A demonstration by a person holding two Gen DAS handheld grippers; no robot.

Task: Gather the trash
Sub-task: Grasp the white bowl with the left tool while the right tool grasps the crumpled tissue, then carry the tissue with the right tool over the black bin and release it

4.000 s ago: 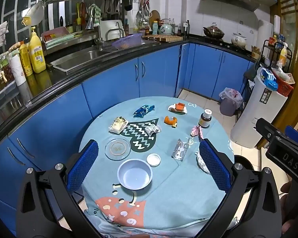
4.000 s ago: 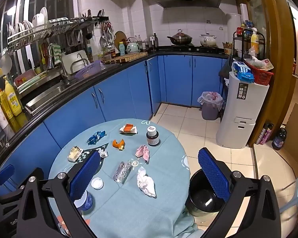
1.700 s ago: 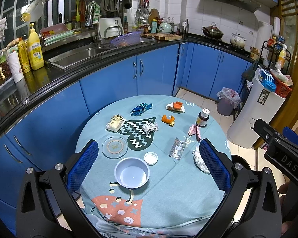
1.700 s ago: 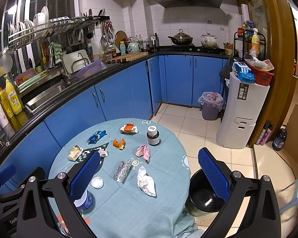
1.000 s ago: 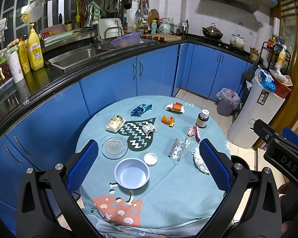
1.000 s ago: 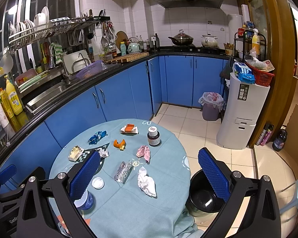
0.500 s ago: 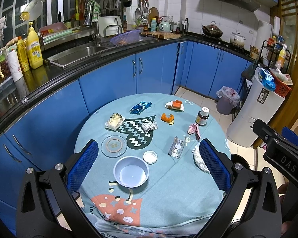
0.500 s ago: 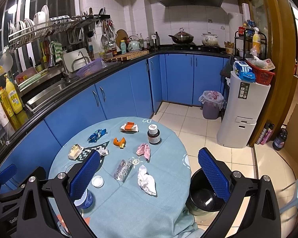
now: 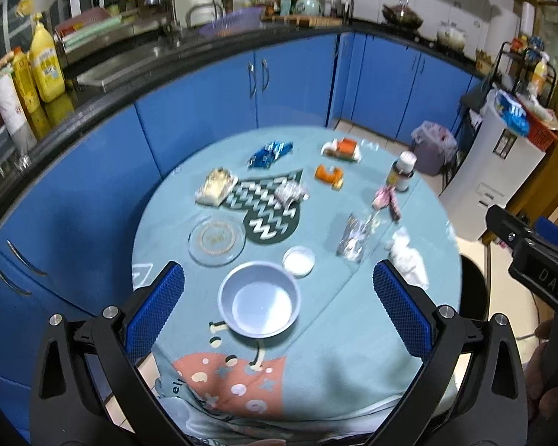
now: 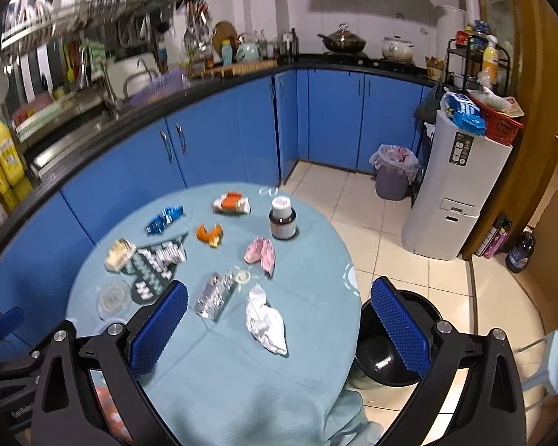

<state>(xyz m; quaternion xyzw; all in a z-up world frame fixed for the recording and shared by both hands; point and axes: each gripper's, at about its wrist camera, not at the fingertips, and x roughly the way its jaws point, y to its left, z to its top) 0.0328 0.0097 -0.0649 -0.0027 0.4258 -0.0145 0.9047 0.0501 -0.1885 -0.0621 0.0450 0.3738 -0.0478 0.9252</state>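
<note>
Covering round table [image 10: 308, 308], teal cloth, blue kitchen cabinets [image 10: 219, 141] behind

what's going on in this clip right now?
A person holds two grippers over a round table with a teal cloth, both with jaws open and empty. Nothing is picked up yet. The litter lies on the cloth: a crumpled white tissue, a silver foil wrapper, a pink wrapper, a blue foil wrapper and orange peel. The right gripper hangs above the tissue. A black bin stands on the floor beside the table.
</note>
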